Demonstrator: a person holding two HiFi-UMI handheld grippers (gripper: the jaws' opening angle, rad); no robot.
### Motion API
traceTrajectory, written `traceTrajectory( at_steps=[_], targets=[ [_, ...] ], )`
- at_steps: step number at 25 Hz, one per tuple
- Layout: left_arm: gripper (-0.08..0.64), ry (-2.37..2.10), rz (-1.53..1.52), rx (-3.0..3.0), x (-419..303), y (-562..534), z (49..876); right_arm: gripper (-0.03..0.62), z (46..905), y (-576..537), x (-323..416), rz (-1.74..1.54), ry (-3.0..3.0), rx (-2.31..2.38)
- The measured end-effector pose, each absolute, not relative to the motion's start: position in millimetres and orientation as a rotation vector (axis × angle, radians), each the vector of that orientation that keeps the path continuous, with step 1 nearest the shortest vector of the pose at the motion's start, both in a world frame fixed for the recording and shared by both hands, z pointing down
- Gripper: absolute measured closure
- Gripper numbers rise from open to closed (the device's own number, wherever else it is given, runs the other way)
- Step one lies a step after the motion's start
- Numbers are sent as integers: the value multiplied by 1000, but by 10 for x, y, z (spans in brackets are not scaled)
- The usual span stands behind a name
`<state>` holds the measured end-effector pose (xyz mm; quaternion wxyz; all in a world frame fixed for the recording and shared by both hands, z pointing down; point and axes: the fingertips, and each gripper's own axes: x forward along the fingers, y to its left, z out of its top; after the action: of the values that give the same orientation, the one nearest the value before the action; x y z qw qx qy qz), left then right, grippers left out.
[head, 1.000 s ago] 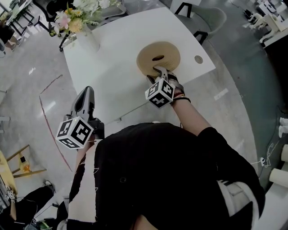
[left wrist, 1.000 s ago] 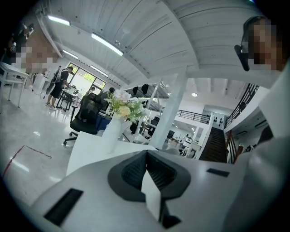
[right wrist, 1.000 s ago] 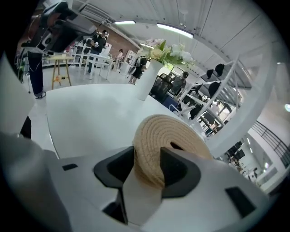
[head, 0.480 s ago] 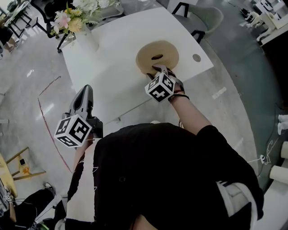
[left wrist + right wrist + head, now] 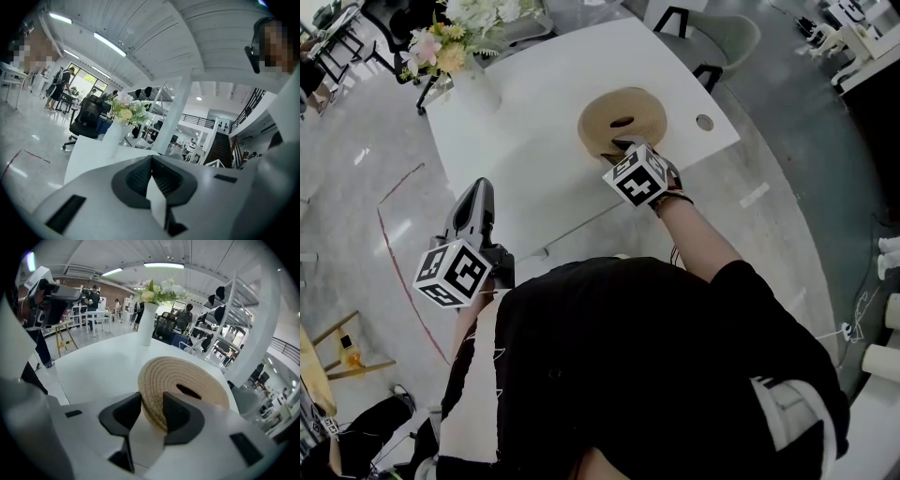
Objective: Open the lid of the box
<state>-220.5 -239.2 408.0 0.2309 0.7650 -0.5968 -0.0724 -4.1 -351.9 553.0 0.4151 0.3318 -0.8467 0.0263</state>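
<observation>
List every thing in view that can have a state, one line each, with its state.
left gripper: shut, empty.
right gripper: jaws have just been closing; shut on the near rim of the lid.
lid: gripped at its rim; can't tell whether it has lifted.
vase of flowers: upright on the table.

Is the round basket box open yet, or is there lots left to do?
Not open yet. Done: the right gripper is at the woven lid. In hand: its jaws have just been closing on the lid's rim, which sits between them. Left to do: lifting the lid away. The left gripper is shut and empty, off the table.
</observation>
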Motion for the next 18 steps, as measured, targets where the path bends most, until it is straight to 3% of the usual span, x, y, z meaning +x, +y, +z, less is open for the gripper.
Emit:
traceTrajectory(
  at_steps=[18],
  targets=[
    [549, -1660, -193, 2095, -2034, -2561, 4046, 445, 5407, -3534, 35, 377, -2299, 743]
  ],
)
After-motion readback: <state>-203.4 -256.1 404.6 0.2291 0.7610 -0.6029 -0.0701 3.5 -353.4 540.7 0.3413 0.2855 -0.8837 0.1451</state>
